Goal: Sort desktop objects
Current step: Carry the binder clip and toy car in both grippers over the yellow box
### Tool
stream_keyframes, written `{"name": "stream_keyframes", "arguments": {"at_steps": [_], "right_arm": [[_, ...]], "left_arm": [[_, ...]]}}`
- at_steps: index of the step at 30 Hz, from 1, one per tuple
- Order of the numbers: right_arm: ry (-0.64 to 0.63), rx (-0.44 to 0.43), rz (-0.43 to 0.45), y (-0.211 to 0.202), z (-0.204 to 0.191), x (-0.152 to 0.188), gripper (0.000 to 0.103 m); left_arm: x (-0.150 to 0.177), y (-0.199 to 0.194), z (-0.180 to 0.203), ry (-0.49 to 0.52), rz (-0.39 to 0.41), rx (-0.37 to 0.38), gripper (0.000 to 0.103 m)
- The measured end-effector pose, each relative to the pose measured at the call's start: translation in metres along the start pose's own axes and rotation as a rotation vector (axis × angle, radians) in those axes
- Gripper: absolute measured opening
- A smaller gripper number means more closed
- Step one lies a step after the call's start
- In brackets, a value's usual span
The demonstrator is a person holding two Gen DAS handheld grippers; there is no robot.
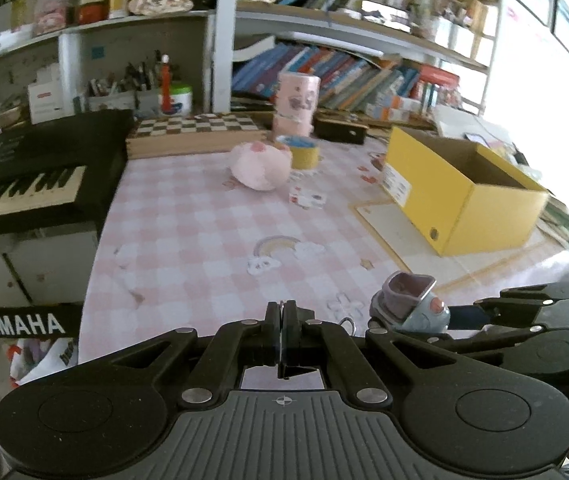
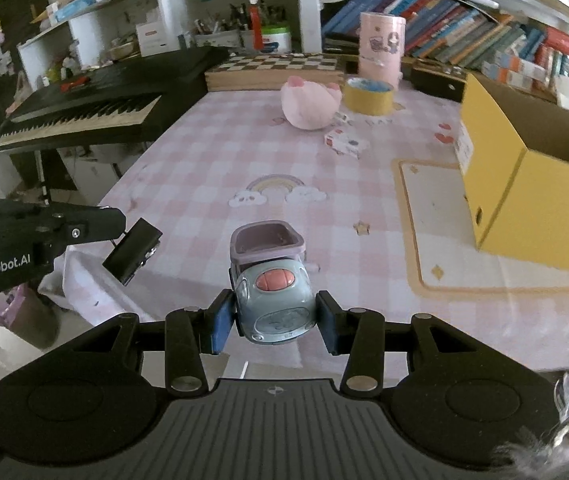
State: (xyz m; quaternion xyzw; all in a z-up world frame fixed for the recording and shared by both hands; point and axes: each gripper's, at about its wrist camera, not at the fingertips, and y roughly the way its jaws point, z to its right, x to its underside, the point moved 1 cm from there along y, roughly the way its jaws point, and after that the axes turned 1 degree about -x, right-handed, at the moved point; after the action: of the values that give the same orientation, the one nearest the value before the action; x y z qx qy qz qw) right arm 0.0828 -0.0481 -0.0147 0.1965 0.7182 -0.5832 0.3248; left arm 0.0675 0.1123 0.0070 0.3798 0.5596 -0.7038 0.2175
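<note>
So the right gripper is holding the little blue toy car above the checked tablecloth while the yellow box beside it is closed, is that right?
Not quite: the yellow box is open, its top uncovered in the right wrist view. The right gripper does hold the toy car above the checked tablecloth.

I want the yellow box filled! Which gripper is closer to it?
Right. The right gripper, shut on the toy car, is just left of the yellow box. The left gripper is further left, beyond it.
</note>
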Motion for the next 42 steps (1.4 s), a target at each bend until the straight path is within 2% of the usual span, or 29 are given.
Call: {"name": "stream_keyframes", "arguments": {"at_steps": [11,21,34,42], "right_arm": [[0.103,0.084,-0.005,-0.026,0.005,0.034,0.041],[0.211,0.195,0.004,-0.053,0.029,0.056,0.041],[0.307,0.280,0.019,-0.076,0.059,0.075,0.041],[0.345,0.314,0.029,-0.085,0.080,0.078,0.041]], "left_arm": [[0.012,-0.006,0.019,0.077,-0.020,0.099,0.000],[0.012,0.002,0.055,0.177,-0.027,0.218,0.000],[0.007,0.013,0.097,0.262,-0.034,0.314,0.000],[0.001,0.022,0.118,0.294,-0.035,0.346,0.000]]}}
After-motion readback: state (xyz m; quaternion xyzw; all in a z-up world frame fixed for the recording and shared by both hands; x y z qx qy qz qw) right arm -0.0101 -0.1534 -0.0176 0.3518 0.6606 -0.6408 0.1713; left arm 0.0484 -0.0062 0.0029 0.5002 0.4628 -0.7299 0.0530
